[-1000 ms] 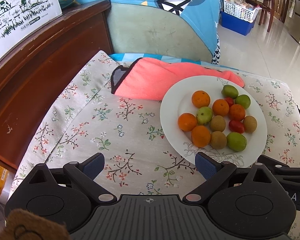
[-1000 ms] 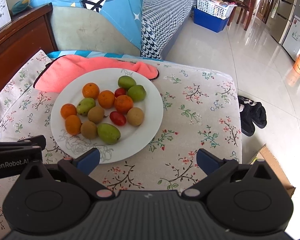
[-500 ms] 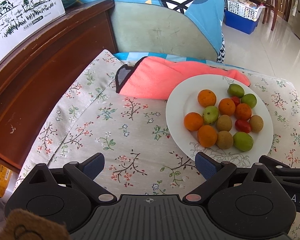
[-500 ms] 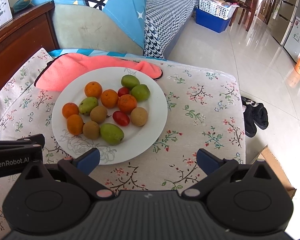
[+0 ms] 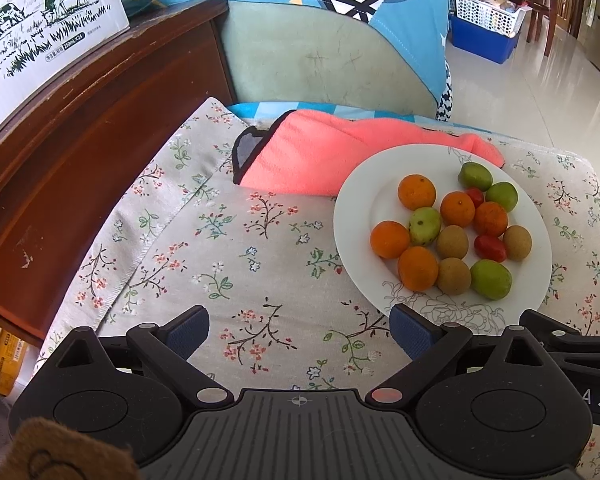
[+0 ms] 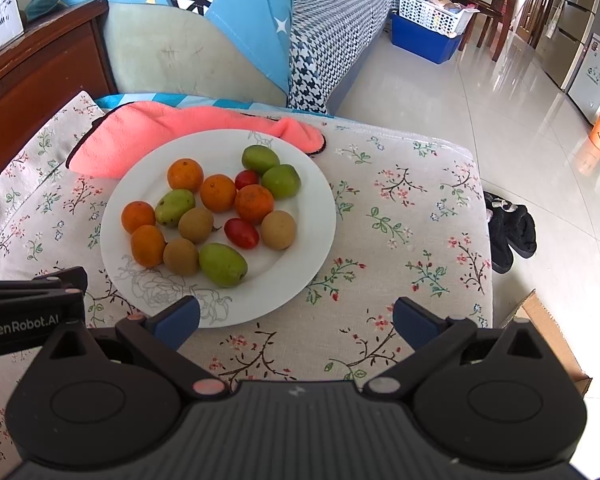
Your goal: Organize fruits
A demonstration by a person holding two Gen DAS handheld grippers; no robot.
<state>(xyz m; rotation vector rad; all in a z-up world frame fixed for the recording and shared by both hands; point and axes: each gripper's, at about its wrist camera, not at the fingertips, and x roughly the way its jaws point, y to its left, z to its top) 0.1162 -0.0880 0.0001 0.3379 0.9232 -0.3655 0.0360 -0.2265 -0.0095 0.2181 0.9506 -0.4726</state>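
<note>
A: Both views have crept forward since a second ago, so the white plate (image 6: 112,216) sits lower and larger in each. Fruits themselves haven't shifted.

B: Tongs?

A: Left gripper (image 5: 299,330) spread wide, nothing between the pads, hovering over bare floral cloth (image 5: 204,240) left of the plate. Right gripper (image 6: 296,318) likewise spread and empty, at the plate's near edge.

B: Where's the fruit?

A: All on the plate, one mixed cluster. Oranges (image 6: 185,175) mostly left and centre, green fruits (image 6: 261,159) far right, with one near and one left, brown ones (image 6: 278,230) along the near side, two small red ones (image 6: 241,233) among them.

B: Progress?

A: Kinds are interleaved, not grouped; nothing lies off the plate. If sorting by kind is wanted, that looks undone. If gathering onto the plate is the aim, they lie so now. Can't settle which.
</note>
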